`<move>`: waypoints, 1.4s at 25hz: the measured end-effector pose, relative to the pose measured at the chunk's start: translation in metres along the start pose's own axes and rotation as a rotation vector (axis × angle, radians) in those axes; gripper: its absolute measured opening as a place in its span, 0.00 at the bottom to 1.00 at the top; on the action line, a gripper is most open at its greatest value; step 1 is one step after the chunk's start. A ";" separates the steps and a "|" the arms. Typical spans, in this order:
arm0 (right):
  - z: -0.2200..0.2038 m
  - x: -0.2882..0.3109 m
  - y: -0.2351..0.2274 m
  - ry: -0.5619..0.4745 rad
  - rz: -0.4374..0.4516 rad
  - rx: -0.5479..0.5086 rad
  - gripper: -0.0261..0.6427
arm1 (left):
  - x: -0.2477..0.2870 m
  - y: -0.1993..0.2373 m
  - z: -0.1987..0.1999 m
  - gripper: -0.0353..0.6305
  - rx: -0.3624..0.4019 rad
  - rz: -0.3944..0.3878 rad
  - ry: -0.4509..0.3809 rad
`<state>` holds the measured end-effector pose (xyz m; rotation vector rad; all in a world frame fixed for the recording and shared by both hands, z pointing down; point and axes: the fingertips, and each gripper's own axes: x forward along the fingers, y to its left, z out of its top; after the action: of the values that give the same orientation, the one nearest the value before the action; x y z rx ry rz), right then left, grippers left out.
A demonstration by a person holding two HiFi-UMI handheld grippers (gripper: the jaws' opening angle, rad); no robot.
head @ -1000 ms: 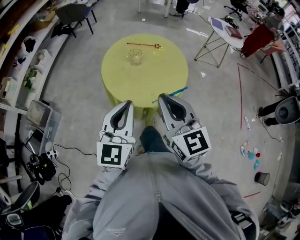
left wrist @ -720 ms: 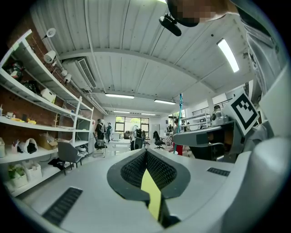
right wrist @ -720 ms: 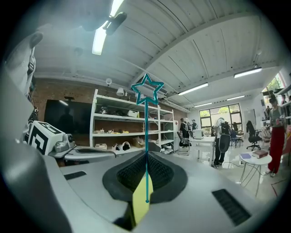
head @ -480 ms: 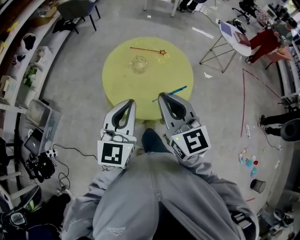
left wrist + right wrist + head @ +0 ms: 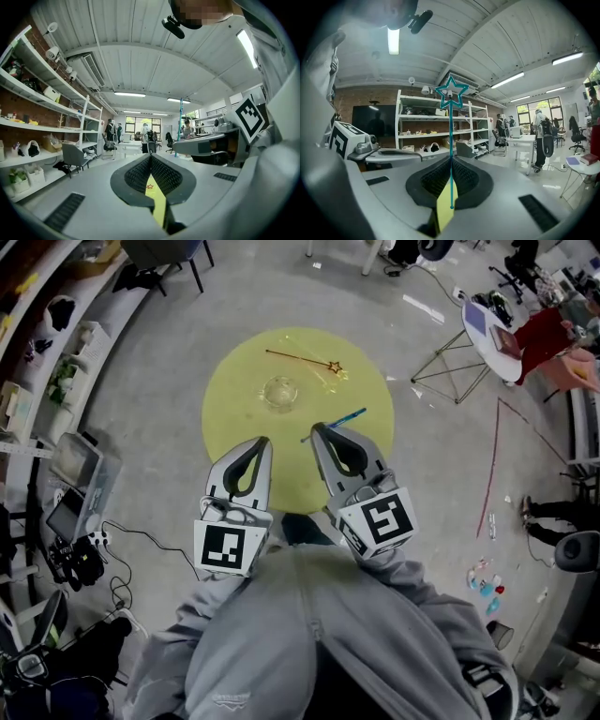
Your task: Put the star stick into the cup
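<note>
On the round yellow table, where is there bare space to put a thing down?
The yellow table is bare on its left side, between the cup and the left rim. There is a smaller bare patch at the right rim, past the teal star stick held in the right gripper. The far middle is crowded: the gold star stick lies just behind the cup.

Grey concrete floor (image 5: 141, 427) surrounds a round yellow table (image 5: 230, 399); shelving (image 5: 37, 362) lines the left wall; strip lights (image 5: 129, 94) run across the white ceiling (image 5: 140, 56).
</note>
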<state>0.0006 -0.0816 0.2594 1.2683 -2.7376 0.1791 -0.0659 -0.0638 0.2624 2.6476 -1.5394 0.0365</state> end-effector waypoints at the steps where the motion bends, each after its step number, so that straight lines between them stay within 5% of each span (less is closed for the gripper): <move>1: 0.000 0.007 -0.008 0.002 0.008 0.001 0.09 | 0.010 0.003 0.000 0.08 -0.001 0.007 0.002; 16: -0.009 0.065 -0.069 0.015 0.129 0.004 0.09 | 0.094 0.026 -0.012 0.08 0.007 0.082 0.036; 35: -0.002 0.091 -0.075 0.026 0.088 0.015 0.09 | 0.116 0.042 -0.011 0.08 0.011 0.003 0.071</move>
<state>-0.0005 -0.1980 0.2802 1.1411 -2.7767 0.2228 -0.0449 -0.1838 0.2827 2.6221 -1.5257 0.1385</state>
